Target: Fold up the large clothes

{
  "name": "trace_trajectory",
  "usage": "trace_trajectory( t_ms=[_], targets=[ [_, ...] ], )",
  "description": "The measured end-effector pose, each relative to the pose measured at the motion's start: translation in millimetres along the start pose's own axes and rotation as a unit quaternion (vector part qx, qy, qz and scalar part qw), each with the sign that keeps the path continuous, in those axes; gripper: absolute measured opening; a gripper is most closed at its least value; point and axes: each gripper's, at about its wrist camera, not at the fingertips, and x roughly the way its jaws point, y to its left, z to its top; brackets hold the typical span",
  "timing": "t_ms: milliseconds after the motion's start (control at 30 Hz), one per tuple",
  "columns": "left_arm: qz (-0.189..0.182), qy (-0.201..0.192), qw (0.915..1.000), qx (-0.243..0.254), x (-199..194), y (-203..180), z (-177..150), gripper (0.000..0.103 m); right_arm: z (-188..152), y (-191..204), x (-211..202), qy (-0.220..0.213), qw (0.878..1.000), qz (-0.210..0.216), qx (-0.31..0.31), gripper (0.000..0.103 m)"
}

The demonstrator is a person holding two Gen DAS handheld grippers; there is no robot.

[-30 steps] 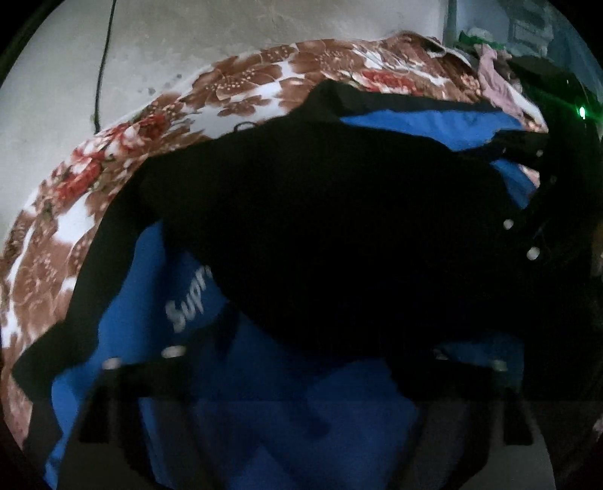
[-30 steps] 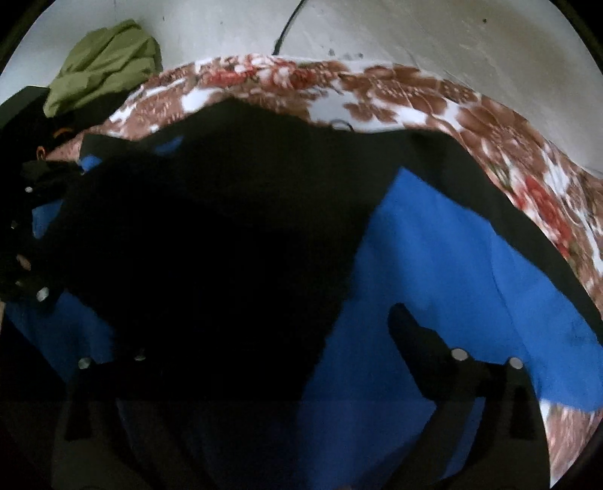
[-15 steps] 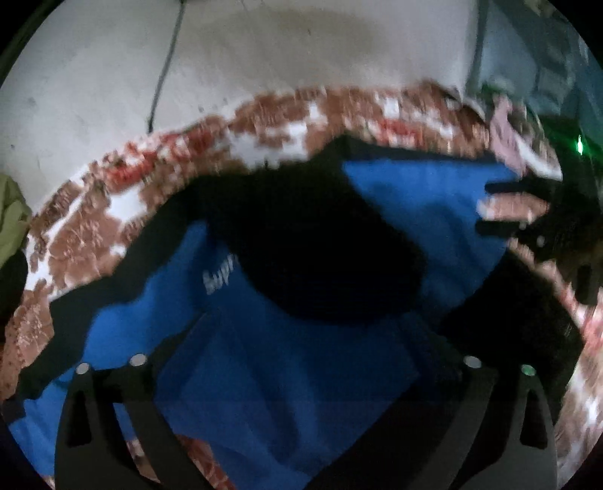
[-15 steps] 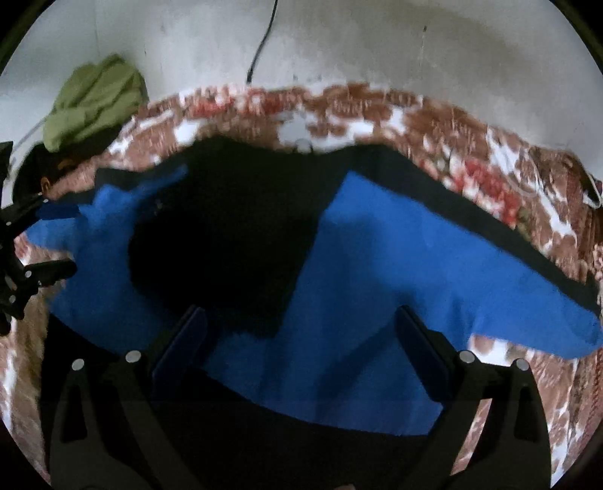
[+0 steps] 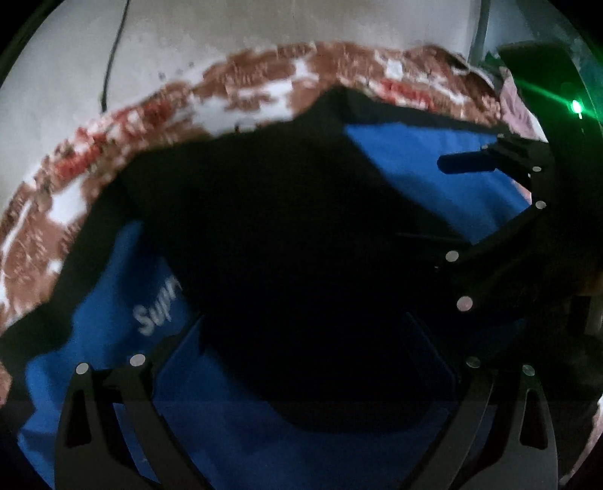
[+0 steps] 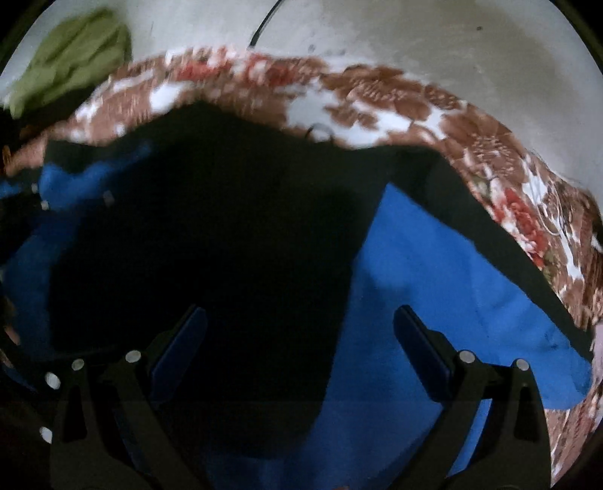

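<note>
A large blue and black garment point(image 5: 414, 158) point(image 6: 433, 271) lies spread on a floral bedspread point(image 5: 245, 86) point(image 6: 395, 98). Its black part point(image 5: 282, 245) point(image 6: 207, 233) covers the middle, and white lettering point(image 5: 158, 309) shows on the blue at the left. My left gripper point(image 5: 301, 339) hangs just over the garment with its jaws wide open and nothing gripped. My right gripper point(image 6: 301, 331) is open too, one blue-padded finger over black cloth and the other over blue. In the left wrist view the right gripper point(image 5: 426, 199) reaches in from the right, open.
A crumpled green cloth point(image 6: 68, 56) lies at the bedspread's far left corner. A thin dark cable point(image 5: 113, 56) point(image 6: 264, 22) runs across the pale grey surface behind the bed. A green light point(image 5: 574, 107) glows at the far right among dim clutter.
Both cameras drew back from the garment half a second ago and have now come close over it again. The garment itself lies much as before.
</note>
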Motion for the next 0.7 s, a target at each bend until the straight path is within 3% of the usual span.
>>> trace_trajectory(
  t_ms=[133, 300, 500, 700],
  targets=[
    [-0.013, -0.007, 0.9999, -0.005, 10, 5, -15, 0.098, -21, 1, 15, -0.017, 1.000, -0.004, -0.007, 0.098],
    [-0.006, -0.016, 0.9998, -0.009, -24, 11, -24, 0.098, -24, -6, -3, -0.017, 1.000, -0.013, 0.001, 0.098],
    [0.069, -0.014, 0.9974, 0.017, -94, 32, -47, 0.098, -20, -7, -38, 0.003, 1.000, -0.029, 0.006, 0.098],
    [0.128, -0.015, 0.9913, -0.025, -177, 77, -95, 0.098, -12, 33, -109, -0.011, 1.000, 0.009, 0.026, 0.098]
  ],
)
